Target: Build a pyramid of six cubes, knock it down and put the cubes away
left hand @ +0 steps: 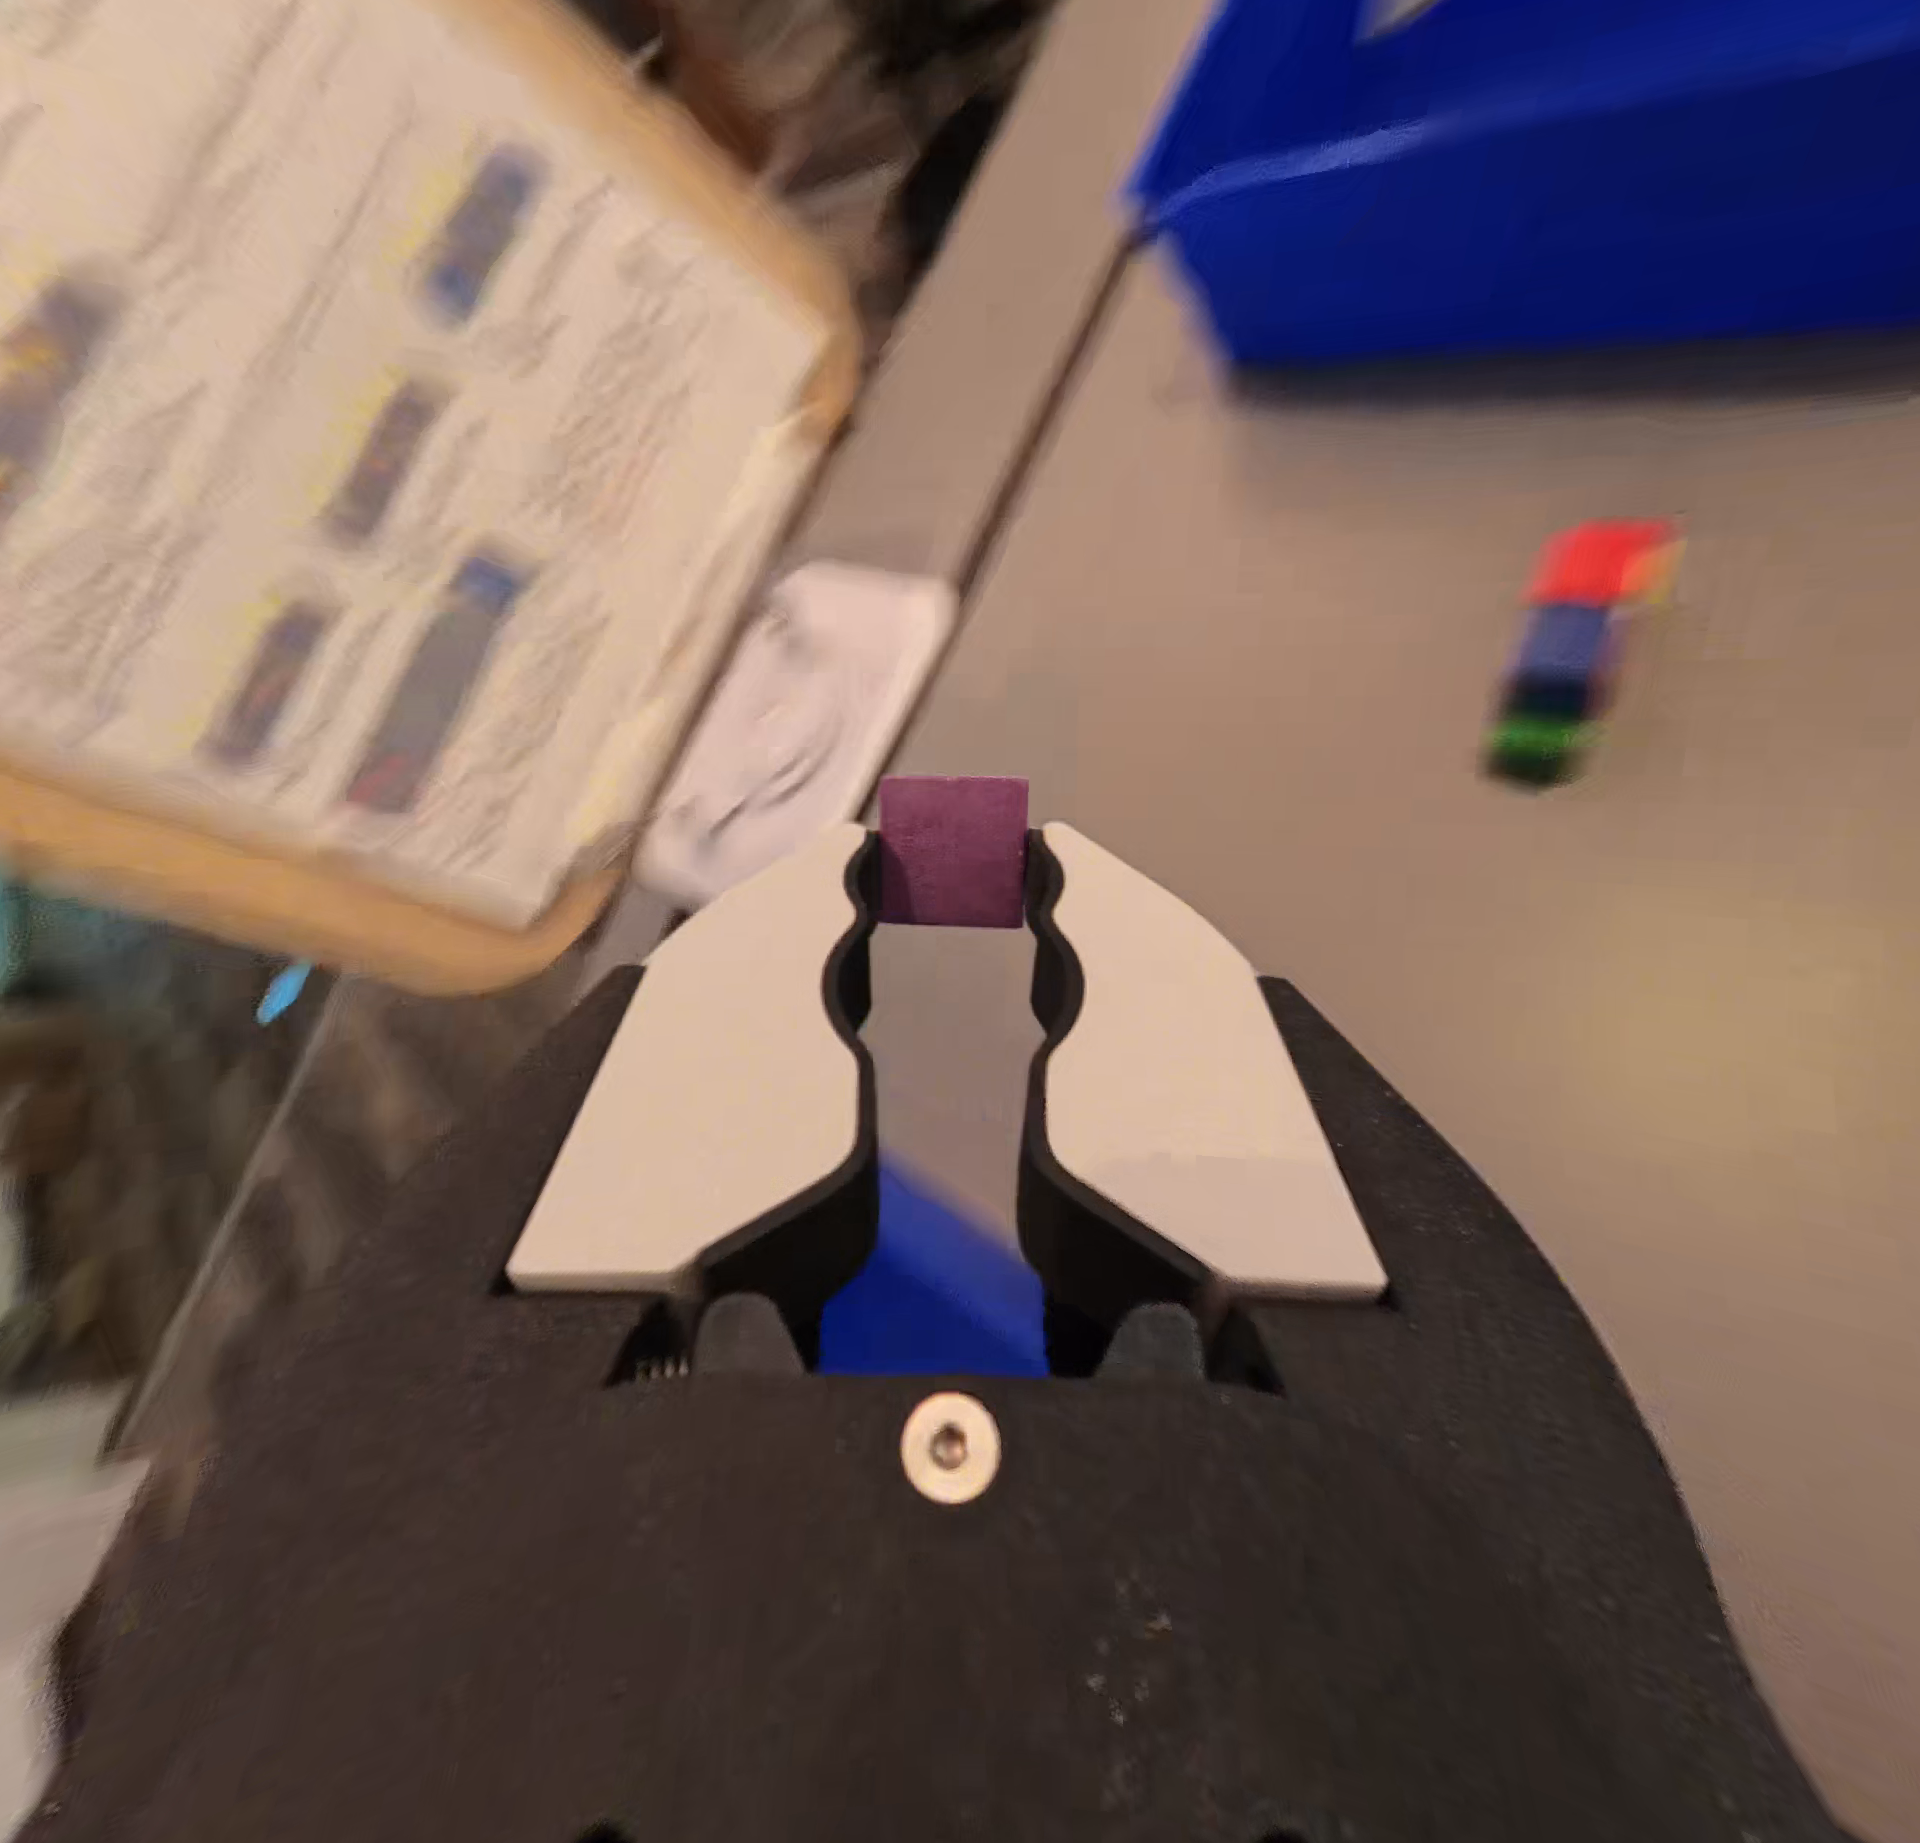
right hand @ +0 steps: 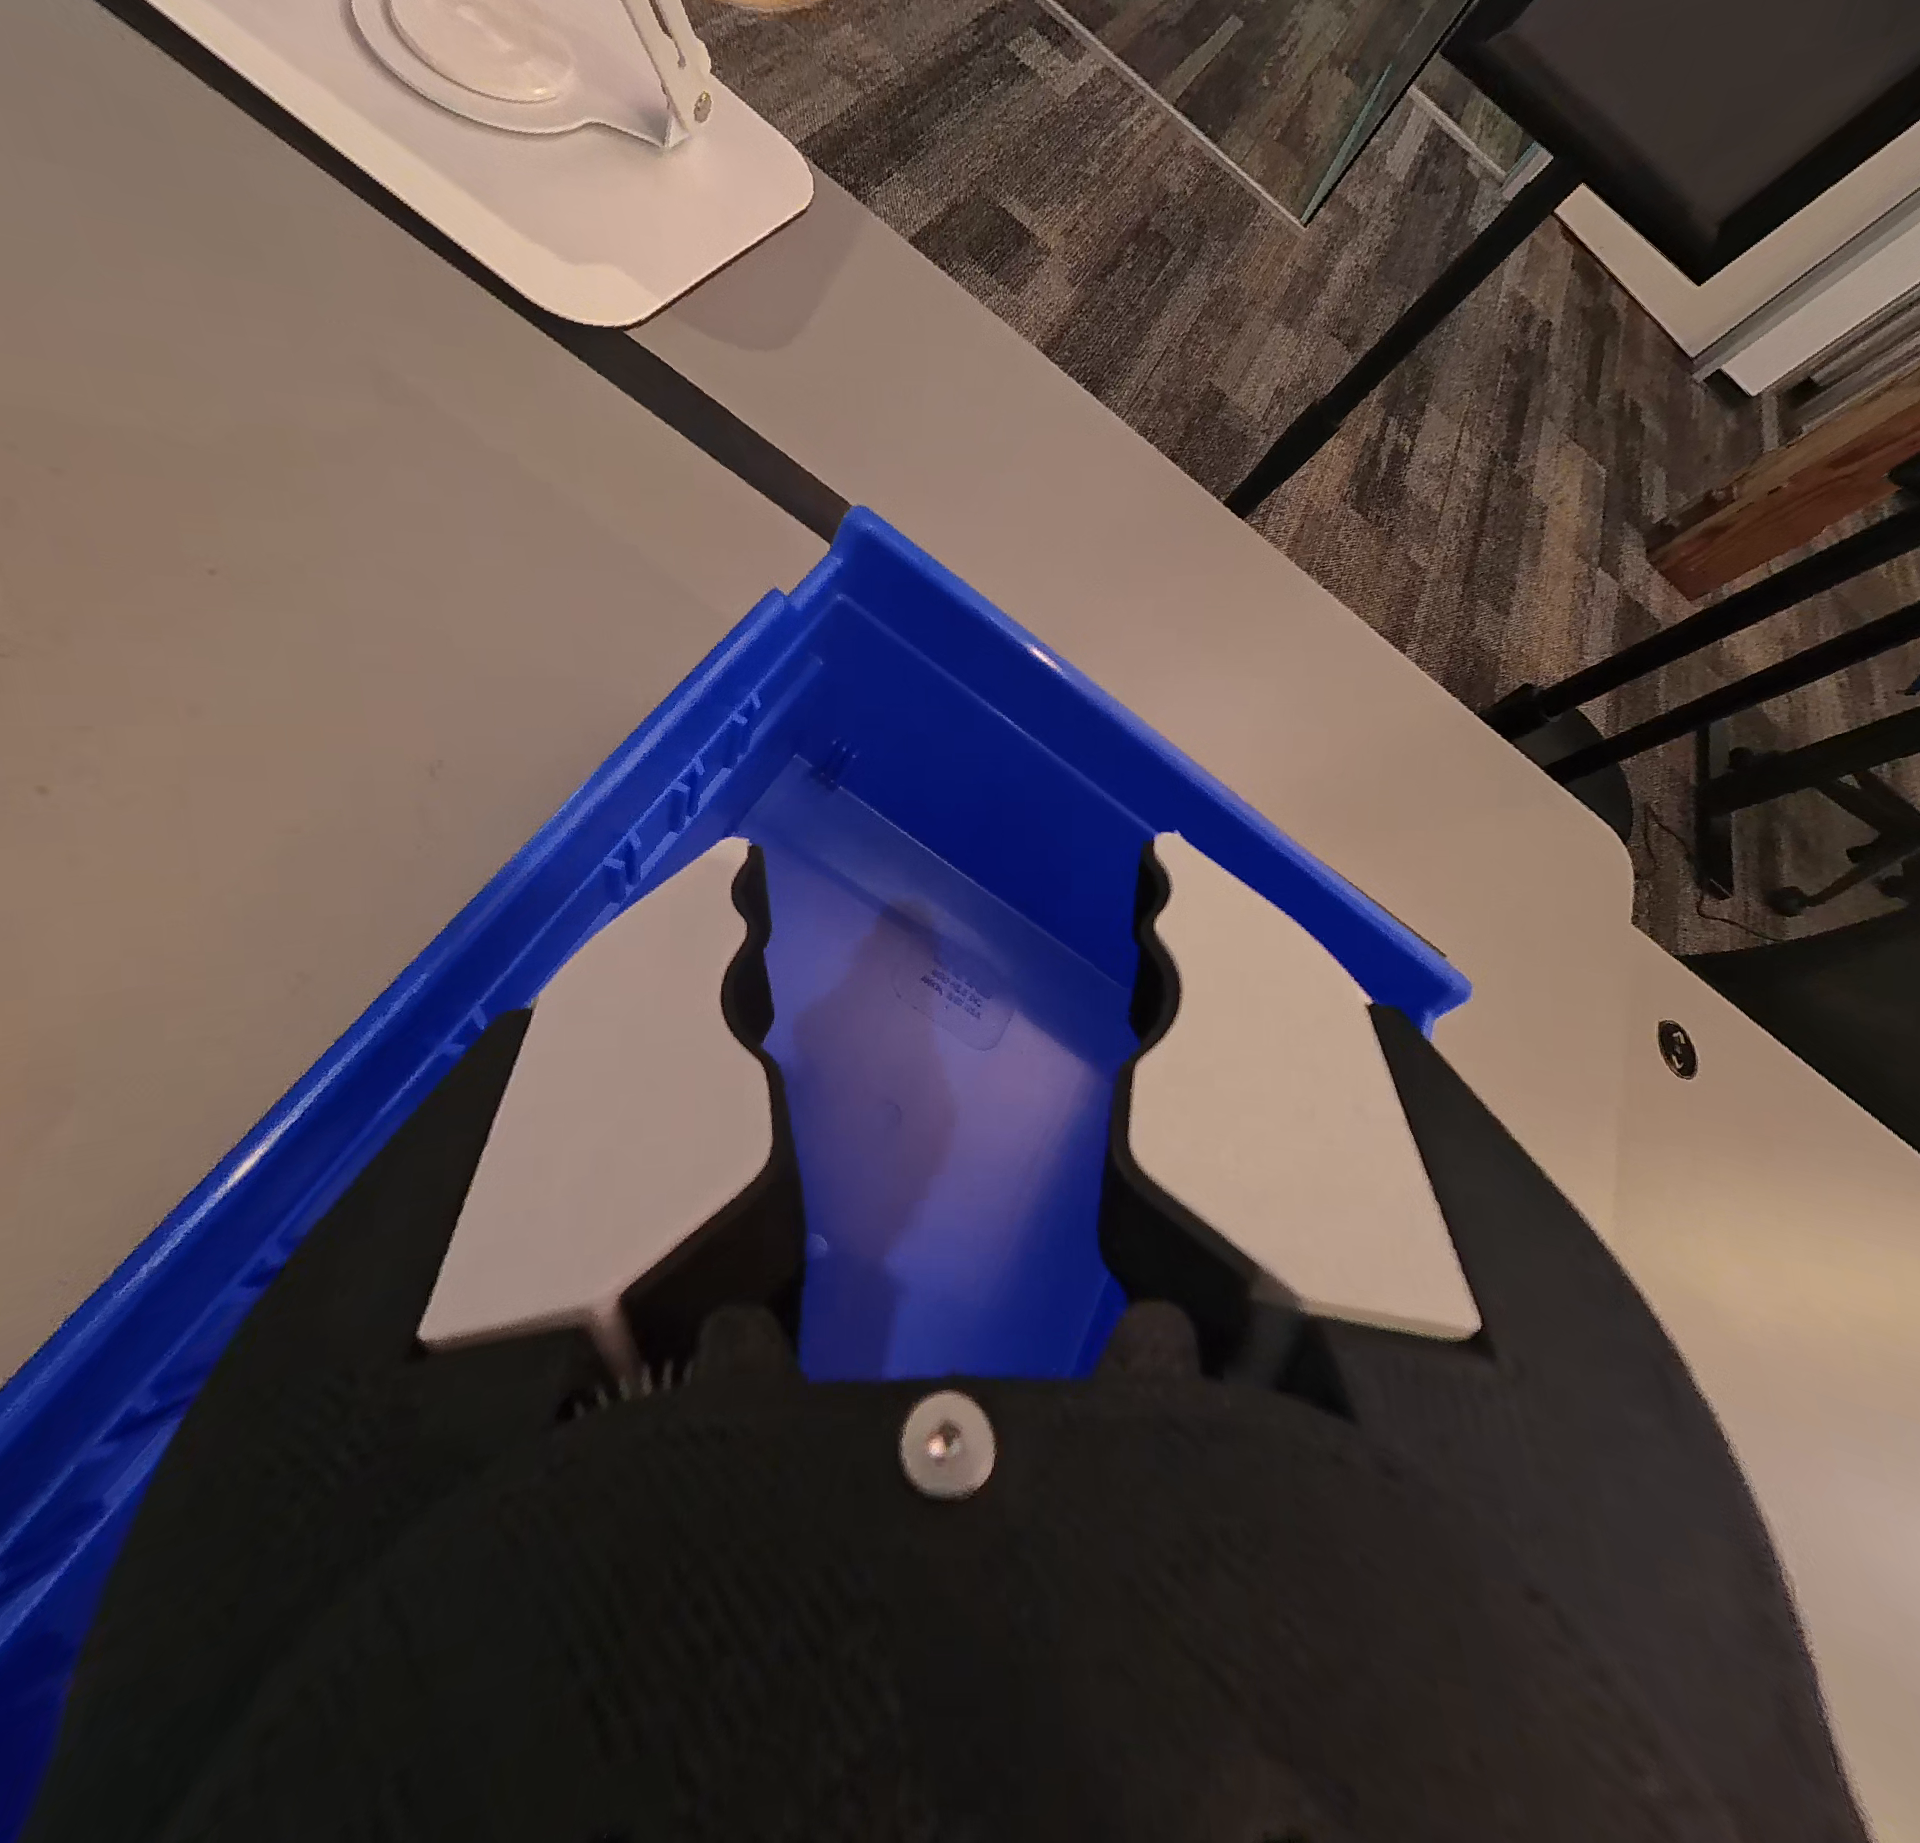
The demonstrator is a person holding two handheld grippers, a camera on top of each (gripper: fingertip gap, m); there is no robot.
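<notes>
in the left wrist view the left gripper (left hand: 953, 851) pinches a purple cube (left hand: 953, 851) at its fingertips above the grey table (left hand: 1299, 858), a short row of coloured cubes (left hand: 1574, 640) lying off to the right near a blue bin (left hand: 1558, 204); in the right wrist view the right gripper (right hand: 948, 853) hangs spread wide and empty over the blue bin (right hand: 717, 754).

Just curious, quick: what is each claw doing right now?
Left gripper: closed on a purple cube.
Right gripper: open, empty, over the blue bin.

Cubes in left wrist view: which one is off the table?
The purple cube, clamped between the tips of the left tongs. The red, blue and green cubes sit in a row on the table.
</notes>
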